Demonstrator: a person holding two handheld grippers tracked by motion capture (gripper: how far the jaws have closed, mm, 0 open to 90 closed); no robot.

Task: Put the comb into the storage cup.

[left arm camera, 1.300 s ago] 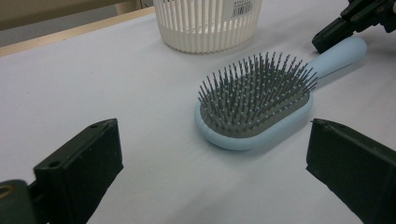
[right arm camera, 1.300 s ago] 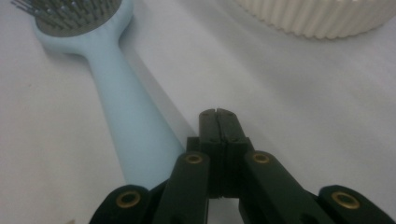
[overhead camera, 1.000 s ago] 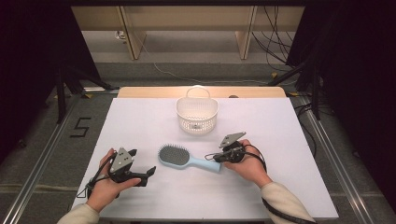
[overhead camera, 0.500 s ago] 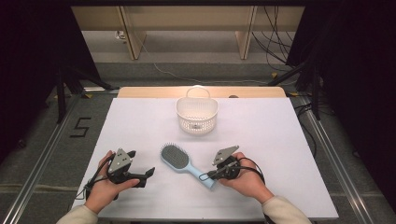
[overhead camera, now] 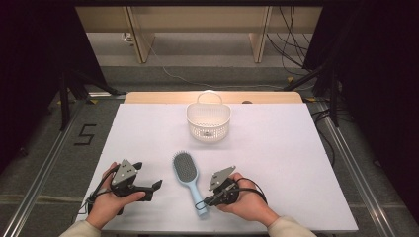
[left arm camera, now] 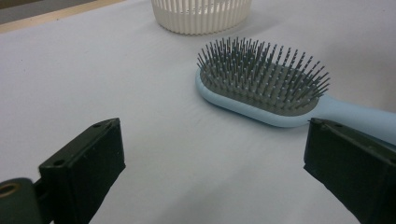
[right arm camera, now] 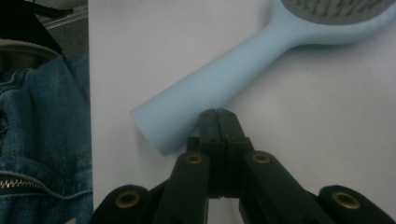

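Observation:
A light blue hairbrush point(overhead camera: 188, 178) lies bristles up on the white table, head away from me and handle toward the front edge. My right gripper point(overhead camera: 202, 202) is shut with nothing in it; its closed tips point(right arm camera: 218, 117) press against the side of the handle point(right arm camera: 219, 88) near its end. My left gripper point(overhead camera: 153, 190) rests to the left of the brush with its jaws wide open and nothing between them. In the left gripper view the brush head point(left arm camera: 266, 88) lies just ahead and to the right, between the open jaws' line of sight point(left arm camera: 215, 168).
A white slatted basket point(overhead camera: 209, 131) with a handle loop stands at the table's back middle, seen also as the basket point(left arm camera: 201, 16) beyond the brush. The white table cover point(overhead camera: 296, 163) stretches to the right. The person's jeans point(right arm camera: 42, 140) sit past the table's front edge.
The shut right gripper has pushed the handle toward the front edge, swinging the brush from lying across the table to nearly lengthwise. The left gripper has hardly moved.

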